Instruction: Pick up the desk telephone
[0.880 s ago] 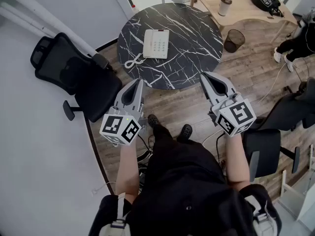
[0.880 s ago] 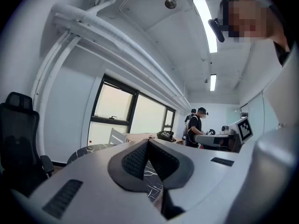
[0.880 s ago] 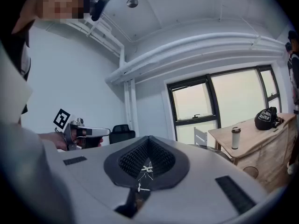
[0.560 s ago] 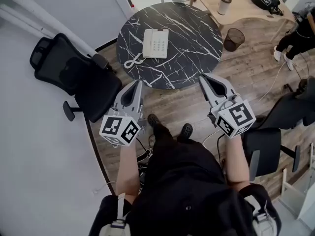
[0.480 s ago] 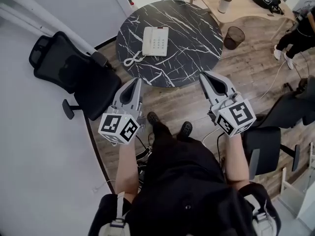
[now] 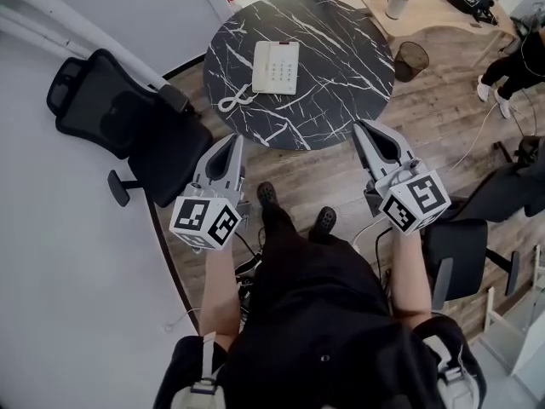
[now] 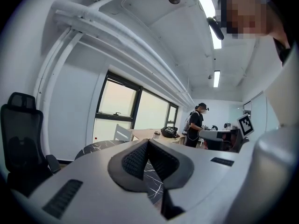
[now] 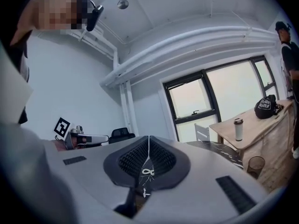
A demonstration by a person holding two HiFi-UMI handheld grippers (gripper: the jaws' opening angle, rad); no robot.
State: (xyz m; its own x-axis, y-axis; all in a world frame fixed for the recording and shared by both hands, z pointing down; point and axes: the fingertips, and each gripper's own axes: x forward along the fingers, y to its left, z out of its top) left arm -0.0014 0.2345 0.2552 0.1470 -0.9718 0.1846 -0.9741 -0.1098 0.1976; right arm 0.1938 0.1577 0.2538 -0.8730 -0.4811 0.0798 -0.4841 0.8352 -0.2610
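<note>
Boxy white phone (image 6: 276, 66) sat left of centre on round black marble table (image 6: 345, 88). L gripper (image 6: 233, 141) & R gripper (image 6: 366, 128) closed, empty, short of its near edge.

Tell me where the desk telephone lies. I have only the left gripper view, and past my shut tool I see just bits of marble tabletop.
Observer: The telephone lies flat near the middle of the round marble table, ahead of both tools.
Operator: Give me the cord's side.
Observer: The coiled cord trails off the phone's near left corner, on the side of the left tool.
Operator: Report the right tool.
Observer: The right tool is shut with nothing between its jaws, well apart from the telephone.
</note>
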